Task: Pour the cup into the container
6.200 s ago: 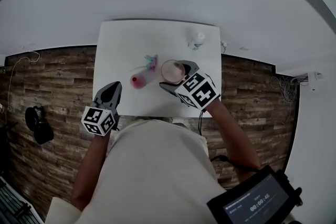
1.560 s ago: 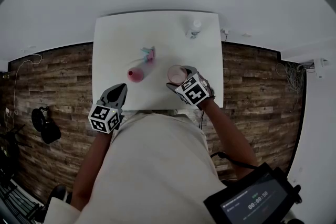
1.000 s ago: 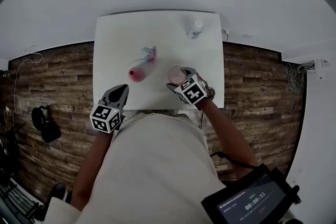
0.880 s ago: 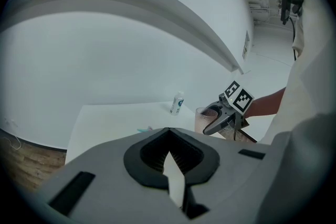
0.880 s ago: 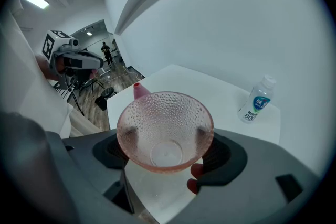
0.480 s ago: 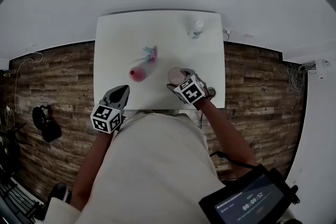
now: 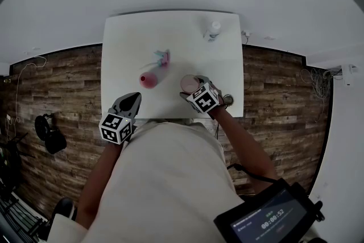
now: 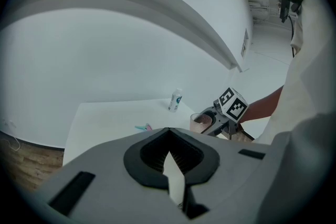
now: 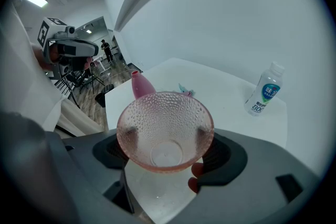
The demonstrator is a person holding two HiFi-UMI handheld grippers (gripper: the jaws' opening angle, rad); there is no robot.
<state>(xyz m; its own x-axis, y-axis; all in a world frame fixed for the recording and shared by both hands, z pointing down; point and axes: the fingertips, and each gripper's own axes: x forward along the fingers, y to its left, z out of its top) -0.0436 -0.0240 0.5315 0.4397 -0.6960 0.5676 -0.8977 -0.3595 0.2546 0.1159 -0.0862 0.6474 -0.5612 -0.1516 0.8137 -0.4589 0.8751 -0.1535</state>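
Pink and dimpled, a see-through plastic cup (image 9: 165, 128) sits clamped in the right gripper (image 9: 165, 140). One dark pad presses on each side of its wall. Its mouth opens toward the camera, and its round base shows through the bowl.

From the head view, the right gripper (image 7: 192, 88) holds the cup (image 7: 189, 83) mouth-up over the near right part of a white rectangular table (image 7: 125, 42). Whether the cup's base touches the tabletop cannot be told.

Left of the cup and apart from it is the pink tapered container (image 7: 149, 81). In the right gripper view the container (image 9: 140, 85) rises just behind the cup's rim.

Beyond the container, toward the middle of the table, lies a small teal-and-pink object (image 7: 162, 58), too small to make out. A white plastic bottle with a blue-green label (image 7: 212, 29) stands upright near the far right corner, well apart from everything else.

The left gripper (image 7: 132, 101) hangs at the table's near left edge, its jaws drawn together with nothing between them. Its own view looks over the closed tips at the table (image 8: 105, 118), the bottle (image 8: 176, 100) and the cup (image 8: 201, 122) in the right gripper (image 8: 212, 118).

A wood-patterned floor (image 7: 57, 88) flanks the table on both sides. At the lower right of the head view is a dark device with a lit screen (image 7: 267, 218).
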